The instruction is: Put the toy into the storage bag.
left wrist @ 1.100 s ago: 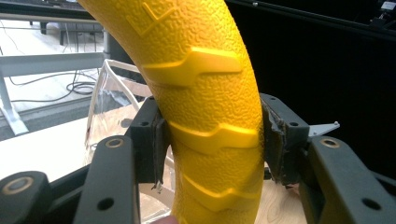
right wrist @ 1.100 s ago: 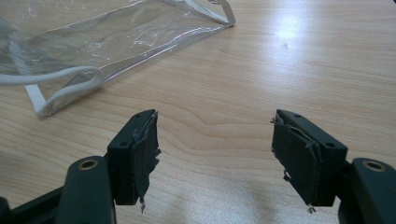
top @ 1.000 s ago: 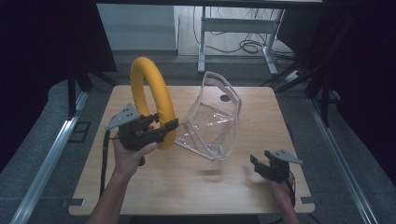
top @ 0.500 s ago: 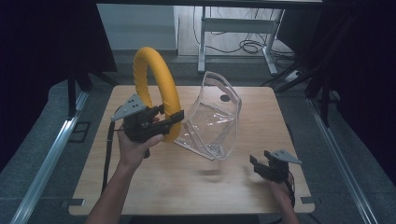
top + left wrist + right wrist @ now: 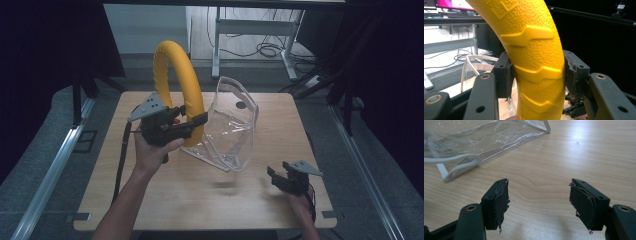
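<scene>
Clear bag [image 5: 231,127]: standing upright near the table's middle, mouth gaping upward, white-trimmed edges and handle; nothing visible lying inside.
Yellow ring [image 5: 176,82]: being held upright above the table's left half, lower arc just beside the bag's left wall; whether touching it, unclear.
Ring surface [image 5: 534,57]: showing a pebbled yellow skin with raised zigzag ridges crossing the tube.
Left gripper [image 5: 197,121]: clamping the ring's lower part, both pads pressing on the tube's sides.
Right gripper [image 5: 277,176]: resting low near the table's near right corner, jaws standing apart with only bare wood between them.
Table [image 5: 255,200]: pale wood grain, rounded corners.
Room: grey floor, dark drapes at both sides, a desk frame [image 5: 255,25] with cables beyond the far edge.
</scene>
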`<control>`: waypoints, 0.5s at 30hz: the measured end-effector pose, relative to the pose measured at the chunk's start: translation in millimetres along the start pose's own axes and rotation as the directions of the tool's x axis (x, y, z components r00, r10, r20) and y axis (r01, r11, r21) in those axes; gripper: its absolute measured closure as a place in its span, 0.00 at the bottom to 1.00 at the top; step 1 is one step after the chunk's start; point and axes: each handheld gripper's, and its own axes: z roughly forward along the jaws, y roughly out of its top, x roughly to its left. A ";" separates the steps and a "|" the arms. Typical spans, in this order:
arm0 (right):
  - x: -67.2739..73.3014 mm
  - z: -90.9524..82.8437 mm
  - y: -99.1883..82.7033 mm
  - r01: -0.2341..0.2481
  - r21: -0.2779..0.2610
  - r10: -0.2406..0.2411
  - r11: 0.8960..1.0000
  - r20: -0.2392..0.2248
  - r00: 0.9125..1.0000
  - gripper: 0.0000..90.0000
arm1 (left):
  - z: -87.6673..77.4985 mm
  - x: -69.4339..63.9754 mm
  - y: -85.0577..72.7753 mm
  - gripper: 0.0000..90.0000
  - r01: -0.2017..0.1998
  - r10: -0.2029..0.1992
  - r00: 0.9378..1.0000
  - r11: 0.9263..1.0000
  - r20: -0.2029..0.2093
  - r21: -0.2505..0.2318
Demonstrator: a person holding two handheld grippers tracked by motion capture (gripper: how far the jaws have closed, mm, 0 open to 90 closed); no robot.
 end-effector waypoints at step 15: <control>1.0 -0.5 0.6 0.004 0.002 -0.004 1.000 0.000 1.000 0.36 | 19.5 -10.8 19.9 0.53 -0.039 0.039 0.999 0.999 0.019 0.011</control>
